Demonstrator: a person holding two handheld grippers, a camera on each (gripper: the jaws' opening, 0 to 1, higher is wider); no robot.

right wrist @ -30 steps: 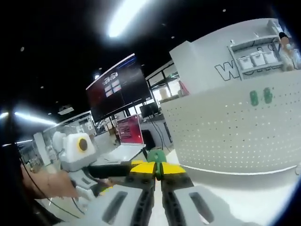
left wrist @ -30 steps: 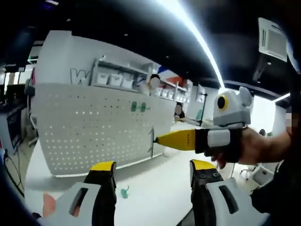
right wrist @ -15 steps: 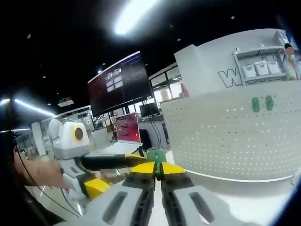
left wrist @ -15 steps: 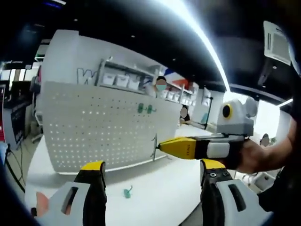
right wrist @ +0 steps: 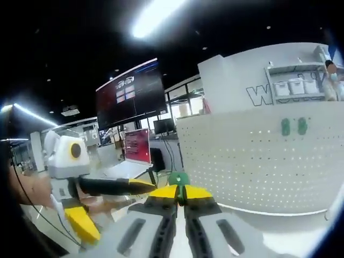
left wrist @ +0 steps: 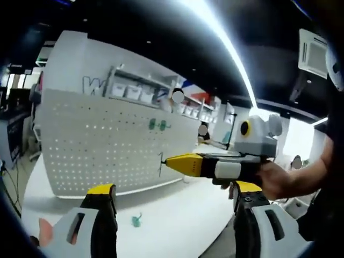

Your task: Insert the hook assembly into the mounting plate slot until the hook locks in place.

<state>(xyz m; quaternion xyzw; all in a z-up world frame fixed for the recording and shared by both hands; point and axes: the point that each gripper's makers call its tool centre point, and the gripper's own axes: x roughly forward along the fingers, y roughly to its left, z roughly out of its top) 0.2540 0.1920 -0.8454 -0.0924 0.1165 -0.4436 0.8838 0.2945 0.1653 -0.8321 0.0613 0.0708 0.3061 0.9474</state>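
A white pegboard mounting plate (left wrist: 102, 148) stands upright on the white table (left wrist: 188, 220). Two green hooks (left wrist: 157, 124) hang high on it. My right gripper (left wrist: 169, 160) reaches in from the right, shut on a hook assembly whose thin hook (left wrist: 160, 163) sticks out of its yellow tips, just in front of the board's right part. In the right gripper view the same right gripper (right wrist: 180, 192) is shut on the green hook assembly (right wrist: 178, 179), facing the pegboard (right wrist: 258, 161) and its green hooks (right wrist: 293, 126). My left gripper (left wrist: 174, 189) is open and empty. The left gripper (right wrist: 113, 203) also shows at the left.
A loose green hook (left wrist: 136, 220) lies on the table in front of the pegboard. Shelves with white bins (left wrist: 134, 90) and people stand behind the board. A dark screen (right wrist: 130, 92) hangs at the back left in the right gripper view.
My right gripper has carried the hook assembly left, closer to the pegboard's face. My left gripper's jaws have spread wider. Both views have shifted a little.
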